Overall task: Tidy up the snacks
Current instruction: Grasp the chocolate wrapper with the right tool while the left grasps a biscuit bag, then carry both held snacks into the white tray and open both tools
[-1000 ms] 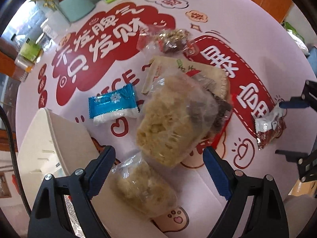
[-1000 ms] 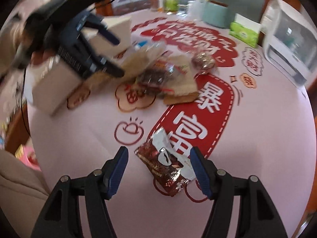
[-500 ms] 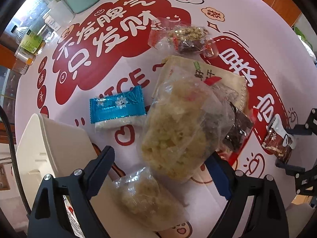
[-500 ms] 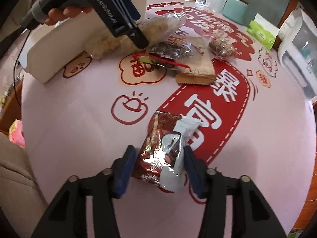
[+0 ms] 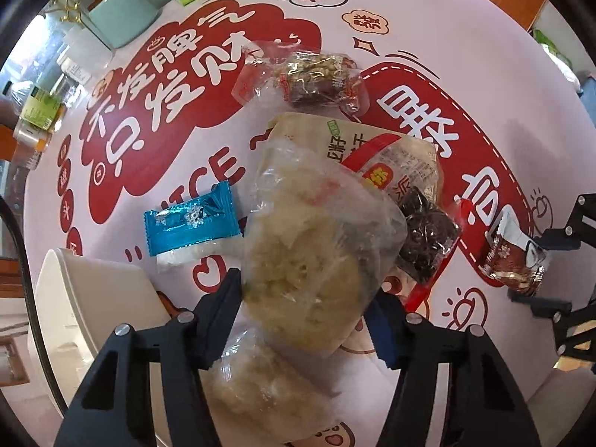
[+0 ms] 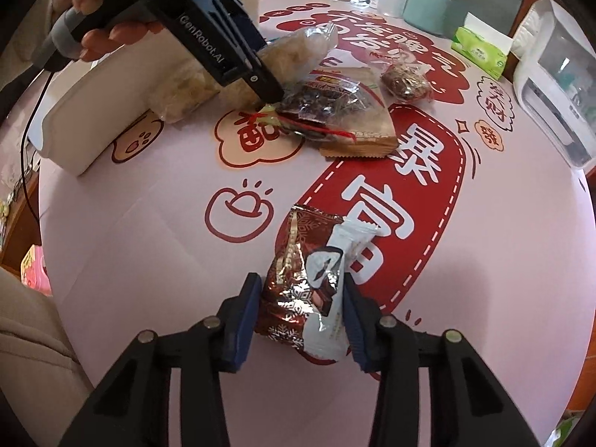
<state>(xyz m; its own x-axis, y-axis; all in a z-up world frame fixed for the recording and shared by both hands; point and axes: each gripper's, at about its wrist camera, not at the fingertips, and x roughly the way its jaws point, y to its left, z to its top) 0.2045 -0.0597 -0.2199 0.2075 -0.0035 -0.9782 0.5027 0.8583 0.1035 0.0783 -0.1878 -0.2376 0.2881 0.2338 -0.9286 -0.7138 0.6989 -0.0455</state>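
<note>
Crinkled clear plastic fills the left wrist view: the left gripper (image 5: 309, 320) has just been closing, and its blue pads now pinch the big bag of pale crumbly snack (image 5: 316, 260) from both sides. A second, smaller bag of the same stuff (image 5: 260, 383) lies nearer, just below the jaws, leaning against the cream bin (image 5: 97, 305) at the near left. To the left of the held bag sits a blue wrapper (image 5: 192, 223) on the pink printed tablecloth (image 5: 465, 56); to the right, a dark snack pack (image 5: 428, 238) rests on a tan packet (image 5: 372, 149), and a nut bar in clear wrap (image 5: 309, 78) lies farther off.

Over to the right wrist view: the right gripper (image 6: 298, 320) has also been closing, and its pads press on the reddish-brown foil packet (image 6: 298, 279), which lies on the cloth well apart from the pile. Far right, a green tissue pack (image 6: 480, 50) and a white appliance (image 6: 551, 85).
</note>
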